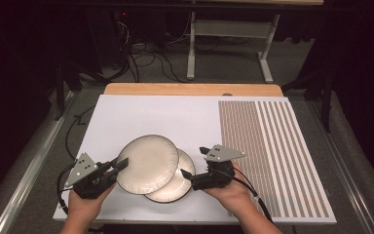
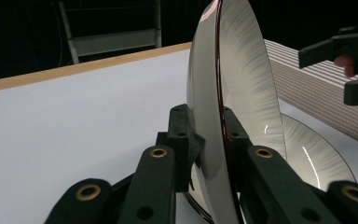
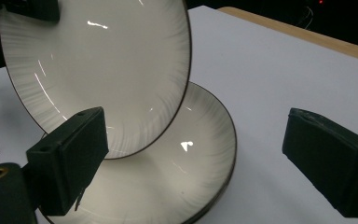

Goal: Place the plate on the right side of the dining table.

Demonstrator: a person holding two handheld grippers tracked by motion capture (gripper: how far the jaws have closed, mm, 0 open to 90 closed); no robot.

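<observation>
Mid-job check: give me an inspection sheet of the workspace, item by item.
Surface: white board, striped panel at right.
Job's things: upper plate lifted and tilted over lower plate lying flat.
Clutter: nothing seen.
Grippers: left hand-held gripper shut on the upper plate's rim; right hand-held gripper open, jaws beside the plates.
Cables: black cables on the floor behind; one trails from each gripper.
Surroundings: grey table legs, dark room.

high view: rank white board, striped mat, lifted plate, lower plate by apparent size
1. white board, largest.
2. striped mat.
3. lifted plate and lower plate: likely alike. The lifted one hides much of the lower and sits tilted, nearer the camera, so no ranking between them.
</observation>
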